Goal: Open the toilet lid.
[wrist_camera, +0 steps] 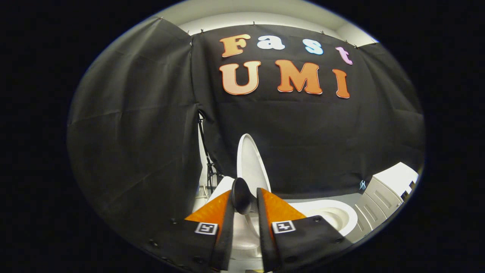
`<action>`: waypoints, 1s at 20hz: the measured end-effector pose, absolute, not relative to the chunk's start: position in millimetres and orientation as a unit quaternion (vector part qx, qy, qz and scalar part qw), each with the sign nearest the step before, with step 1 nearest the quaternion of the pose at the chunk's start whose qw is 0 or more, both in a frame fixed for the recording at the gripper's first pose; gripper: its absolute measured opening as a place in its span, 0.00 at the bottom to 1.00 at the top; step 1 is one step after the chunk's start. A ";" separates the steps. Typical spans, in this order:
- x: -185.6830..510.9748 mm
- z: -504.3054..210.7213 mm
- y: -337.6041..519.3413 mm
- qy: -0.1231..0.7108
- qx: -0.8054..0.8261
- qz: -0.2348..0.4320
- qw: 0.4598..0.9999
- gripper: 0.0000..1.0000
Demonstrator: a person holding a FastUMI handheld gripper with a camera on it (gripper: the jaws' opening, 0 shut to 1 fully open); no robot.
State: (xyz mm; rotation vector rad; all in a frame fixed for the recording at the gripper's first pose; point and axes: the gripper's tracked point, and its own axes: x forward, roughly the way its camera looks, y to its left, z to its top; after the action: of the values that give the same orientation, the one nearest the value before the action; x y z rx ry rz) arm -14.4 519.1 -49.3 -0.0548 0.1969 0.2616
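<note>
Toilet lid [251, 161] is white, smooth and shaped like a long egg. It stands almost straight up, seen nearly edge-on, so it looks thin and tall. Its top is round and it leans a tiny bit toward 11 o'clock. Its lower part goes down behind a dark round knob [241, 197] that sits between the fingers.

The gripper [244, 212] has its two fingers close together, with just a narrow gap between them. The dark round knob fills the top of that gap. The fingers seem to squeeze it from both sides, but I cannot tell for sure that both of them touch it. I also cannot tell what the knob is joined to.

The lid rises at 12 o'clock from the fingertips, just ahead of them and a bit beyond. The open toilet bowl [333, 216], white with a wide rim, lies at about 3 o'clock from the fingers, low and near. More white toilet shows down in the gap between the fingers.

A white cabinet [382, 195] with drawers stands past the bowl, farther out at 3 o'clock. A thin black stand [206, 159] pokes up at about 10 o'clock, by the black cloth wall [303, 144].
</note>
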 end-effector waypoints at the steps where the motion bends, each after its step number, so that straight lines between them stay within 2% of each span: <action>1: -13.0 -39.5 516.4 0.086 -0.026 0.127 0.988 0.51; 5: -17.3 -13.7 509.5 0.072 -0.008 0.140 0.988 0.99; 11: -10.5 25.4 470.9 0.067 0.033 0.132 0.988 0.99; 20: 8.1 59.5 369.4 0.043 0.029 0.101 0.994 0.98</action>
State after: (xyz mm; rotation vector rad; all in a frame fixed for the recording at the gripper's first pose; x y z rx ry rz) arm 8.1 369.4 59.5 0.0576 0.0854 0.2026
